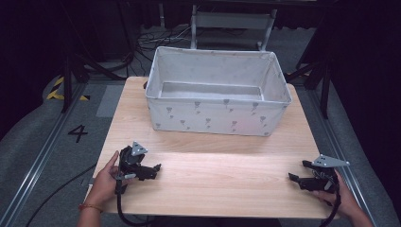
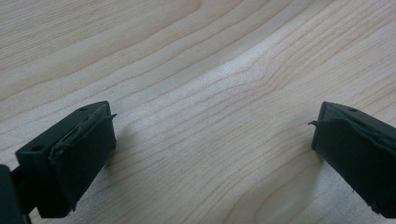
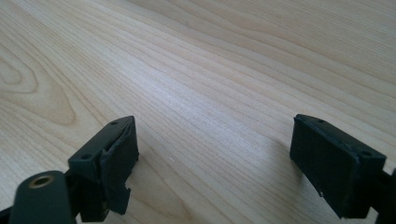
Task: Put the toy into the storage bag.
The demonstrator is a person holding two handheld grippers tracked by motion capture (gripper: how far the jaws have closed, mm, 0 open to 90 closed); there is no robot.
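Your left gripper (image 1: 153, 169) rests at the near left of the tabletop (image 1: 213, 165), fingers (image 2: 74, 154) spread wide on nothing. Your right gripper (image 1: 298, 172) lies at the near right, released too. The fabric storage bin (image 1: 215, 118) stands at the far edge, well apart from both.

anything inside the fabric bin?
The fabric bin looks empty: its grey floor and far walls show bare. The near wall hides the front strip of the floor, so something small and flat there cannot be ruled out.

Pale matt wood table (image 1: 208, 165), patterned grey cloth bin (image 1: 213, 118), matt black hand-held gripper pads (image 2: 84, 154) with frayed edges
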